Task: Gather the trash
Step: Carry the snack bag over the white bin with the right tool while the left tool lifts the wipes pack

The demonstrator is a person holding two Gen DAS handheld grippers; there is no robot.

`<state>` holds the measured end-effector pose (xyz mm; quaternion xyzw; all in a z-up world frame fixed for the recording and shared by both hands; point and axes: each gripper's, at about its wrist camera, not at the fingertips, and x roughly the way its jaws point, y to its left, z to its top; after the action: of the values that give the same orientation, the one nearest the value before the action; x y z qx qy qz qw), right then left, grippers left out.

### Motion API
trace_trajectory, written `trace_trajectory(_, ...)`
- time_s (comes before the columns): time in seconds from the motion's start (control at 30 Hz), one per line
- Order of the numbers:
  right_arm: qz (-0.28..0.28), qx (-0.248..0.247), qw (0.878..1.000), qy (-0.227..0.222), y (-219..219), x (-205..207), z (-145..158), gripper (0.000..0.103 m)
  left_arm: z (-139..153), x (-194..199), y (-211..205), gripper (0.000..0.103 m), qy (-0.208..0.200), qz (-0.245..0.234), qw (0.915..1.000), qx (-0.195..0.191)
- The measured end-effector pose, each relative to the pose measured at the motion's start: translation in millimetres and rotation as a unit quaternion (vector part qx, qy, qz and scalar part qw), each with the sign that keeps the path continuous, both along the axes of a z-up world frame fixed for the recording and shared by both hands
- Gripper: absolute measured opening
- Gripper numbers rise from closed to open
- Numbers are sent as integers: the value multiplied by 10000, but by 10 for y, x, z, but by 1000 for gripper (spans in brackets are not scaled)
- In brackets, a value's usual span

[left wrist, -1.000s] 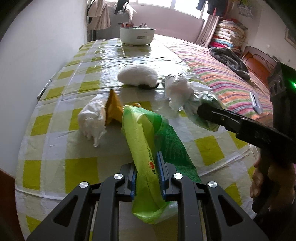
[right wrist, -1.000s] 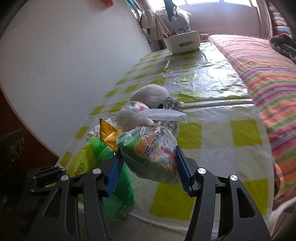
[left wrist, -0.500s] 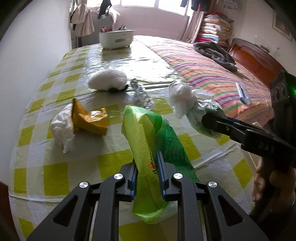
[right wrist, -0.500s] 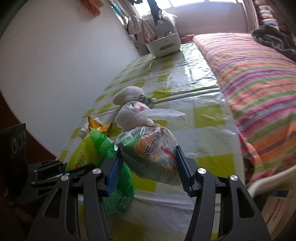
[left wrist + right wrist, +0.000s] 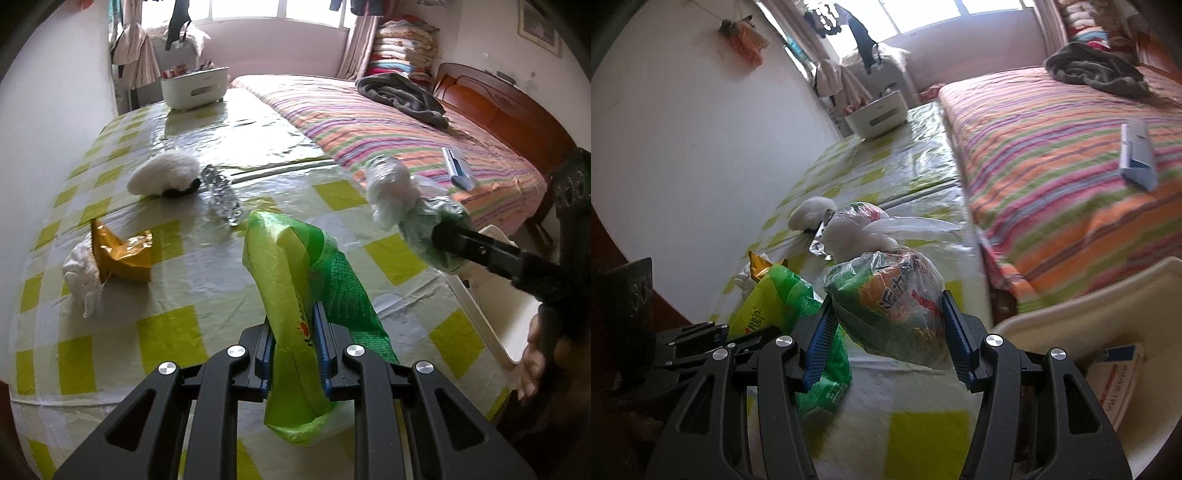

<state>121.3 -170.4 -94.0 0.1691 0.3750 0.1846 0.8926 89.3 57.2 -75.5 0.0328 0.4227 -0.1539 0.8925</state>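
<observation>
My left gripper (image 5: 294,325) is shut on a green snack bag (image 5: 291,266), which stands up out of the jaws above the checked tablecloth (image 5: 177,332). My right gripper (image 5: 886,317) is shut on a knotted clear plastic bag (image 5: 890,299) stuffed with orange and green wrappers. That bag (image 5: 413,210) hangs at the right of the left wrist view. On the table lie a golden wrapper (image 5: 122,251), a white crumpled tissue (image 5: 79,273) and a silver foil wrapper (image 5: 221,195). A white bin (image 5: 1082,317) stands beside the table at lower right.
A white fluffy object (image 5: 162,177) lies mid-table and a white basket (image 5: 194,86) stands at the far end. A bed with a striped cover (image 5: 388,133) runs along the right. The white wall (image 5: 48,110) borders the table's left side.
Both grippers have moved right along the table, past its corner, still holding their bags. The white bin has come into view at the right.
</observation>
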Motion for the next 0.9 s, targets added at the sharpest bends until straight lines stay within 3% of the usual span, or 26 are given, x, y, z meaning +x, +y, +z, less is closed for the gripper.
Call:
trace_trajectory(0.4,-612,209,9978,-126,-571,-350,8,54,35,-116,-363,18,-150,-323,9993,71)
trace_trajectory(0.9,-977,374,9940,-322,-927,-585,61,54,134,-195,-809,18,-288,-668,9973,71)
